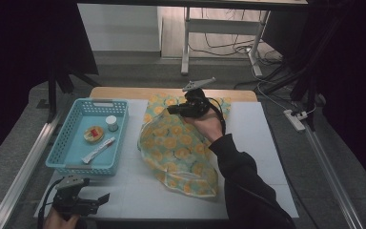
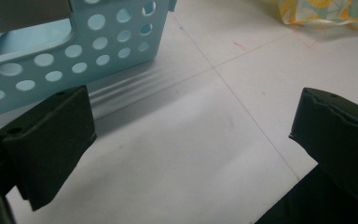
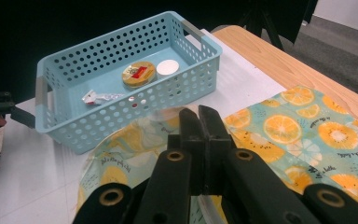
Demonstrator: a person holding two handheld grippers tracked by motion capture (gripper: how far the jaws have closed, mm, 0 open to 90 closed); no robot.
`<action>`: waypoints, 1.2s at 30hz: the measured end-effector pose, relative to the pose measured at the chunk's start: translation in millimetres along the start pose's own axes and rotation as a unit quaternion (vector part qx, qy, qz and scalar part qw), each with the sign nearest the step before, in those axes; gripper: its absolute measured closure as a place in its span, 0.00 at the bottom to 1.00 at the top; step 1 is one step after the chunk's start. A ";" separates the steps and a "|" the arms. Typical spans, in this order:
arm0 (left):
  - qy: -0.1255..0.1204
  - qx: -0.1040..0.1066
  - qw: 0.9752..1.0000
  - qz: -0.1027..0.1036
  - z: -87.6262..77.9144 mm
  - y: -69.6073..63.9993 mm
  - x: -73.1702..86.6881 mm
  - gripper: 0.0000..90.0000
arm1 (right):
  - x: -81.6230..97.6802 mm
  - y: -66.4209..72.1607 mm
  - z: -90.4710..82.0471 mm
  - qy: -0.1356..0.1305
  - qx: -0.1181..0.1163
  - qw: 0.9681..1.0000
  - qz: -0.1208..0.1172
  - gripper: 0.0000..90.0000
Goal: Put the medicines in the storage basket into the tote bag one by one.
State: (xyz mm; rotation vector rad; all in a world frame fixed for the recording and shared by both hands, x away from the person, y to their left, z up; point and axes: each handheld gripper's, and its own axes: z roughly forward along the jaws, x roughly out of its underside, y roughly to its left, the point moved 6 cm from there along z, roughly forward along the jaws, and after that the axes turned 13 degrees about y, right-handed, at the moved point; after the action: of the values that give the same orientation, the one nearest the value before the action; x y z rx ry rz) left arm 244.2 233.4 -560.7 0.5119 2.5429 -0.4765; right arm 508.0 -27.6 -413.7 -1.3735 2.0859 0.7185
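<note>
Your right gripper (image 1: 174, 109) sits over the far end of the fruit-print cloth bag in yellow and teal (image 1: 178, 148), jaws pressed together. In the right gripper view the bag's clear-looking edge rises toward the black jaws, so you probably have that edge pinched, but the contact itself is hidden behind the jaws. The pull looks meant to lift or open the bag's mouth.

The bag lies flat on the white table mat (image 1: 257, 157), right of centre, with its far end reaching the bare wooden strip of the table.

Your left gripper (image 1: 106, 197) rests low at the near left corner, jaws wide apart with only mat between them. It sits just beside the near wall of the light blue perforated plastic basket (image 1: 59, 145), likely parked until something has to come out.

The basket stands left of the bag, close but apart. Inside it:
- round tin with a yellow and red label (image 1: 94, 134)
- small white-lidded jar (image 1: 111, 123)
- small white tube (image 1: 96, 150)

Judgement: all three are untouched, so you are at the bag-opening step.
</note>
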 end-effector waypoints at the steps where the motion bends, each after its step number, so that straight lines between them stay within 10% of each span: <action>1: -0.001 0.001 1.000 -0.004 -0.6 0.2 -0.2 0.00 | -0.1 0.3 -0.4 0.000 0.000 1.000 -0.002 1.00; 36: -0.048 0.007 0.999 0.022 -39.9 13.5 -26.5 0.02 | 4.5 -0.5 -0.9 0.002 -0.005 1.000 -0.009 1.00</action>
State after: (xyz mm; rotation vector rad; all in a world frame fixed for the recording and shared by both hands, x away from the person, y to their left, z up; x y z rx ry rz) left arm 255.5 255.0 -517.3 0.5366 2.4333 -0.4917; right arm 506.7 -31.3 -416.3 -1.3974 2.0732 0.7203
